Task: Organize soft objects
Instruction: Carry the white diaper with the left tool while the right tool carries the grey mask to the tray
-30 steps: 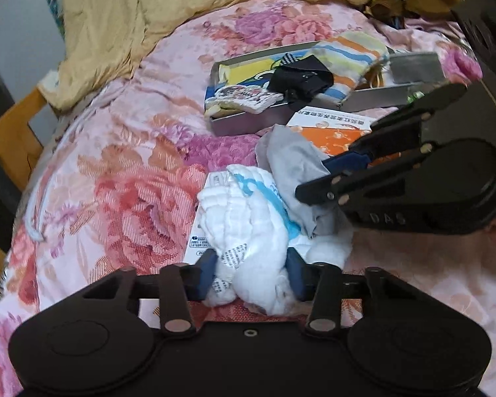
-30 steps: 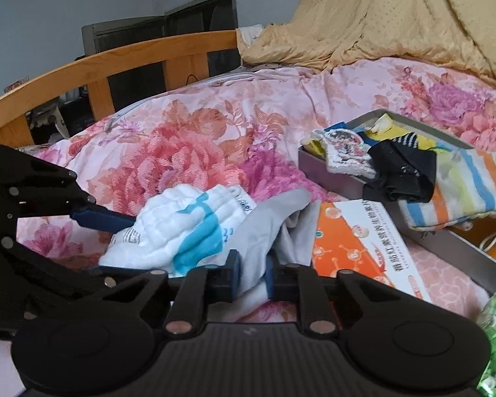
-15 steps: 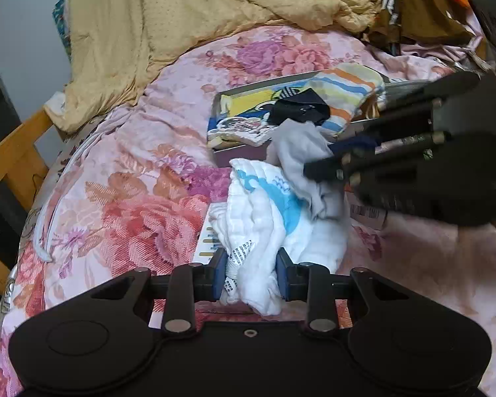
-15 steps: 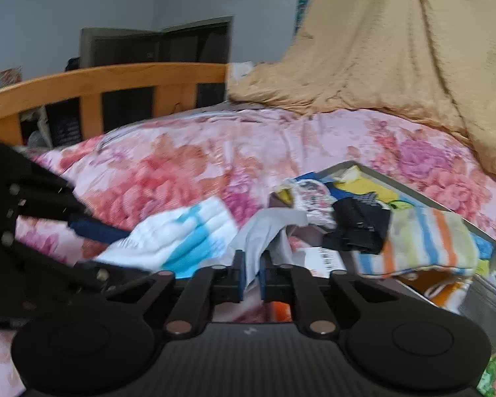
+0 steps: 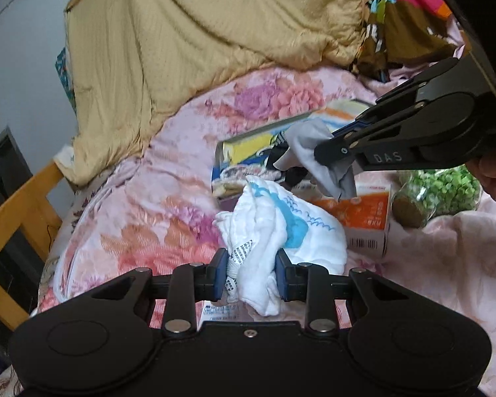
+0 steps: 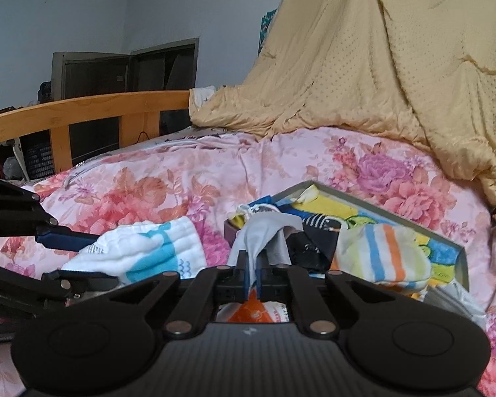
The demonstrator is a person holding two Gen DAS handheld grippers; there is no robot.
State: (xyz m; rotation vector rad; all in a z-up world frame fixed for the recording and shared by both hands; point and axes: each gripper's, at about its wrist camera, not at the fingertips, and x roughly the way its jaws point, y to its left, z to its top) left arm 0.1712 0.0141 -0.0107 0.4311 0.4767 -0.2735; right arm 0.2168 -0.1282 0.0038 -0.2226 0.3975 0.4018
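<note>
My left gripper (image 5: 250, 276) is shut on a white cloth with blue print (image 5: 281, 225) and holds it lifted above the floral bedspread; the cloth also shows in the right wrist view (image 6: 142, 251). My right gripper (image 6: 253, 278) is shut on a grey cloth (image 6: 264, 231), which hangs from its jaws; it shows in the left wrist view (image 5: 317, 155) too. Both cloths are just in front of an open flat box (image 6: 396, 211) that holds a striped sock (image 6: 380, 254), a black item (image 6: 310, 248) and other small fabric pieces.
An orange carton (image 5: 363, 218) lies under the cloths. A bag of green peas (image 5: 446, 192) sits to the right. A tan quilt (image 5: 198, 33) is heaped at the back. A wooden bed rail (image 6: 82, 115) runs along the left side.
Both grippers have lifted their cloths off the bed and carried them toward the box. The left gripper's jaws have closed tighter on the white cloth.
</note>
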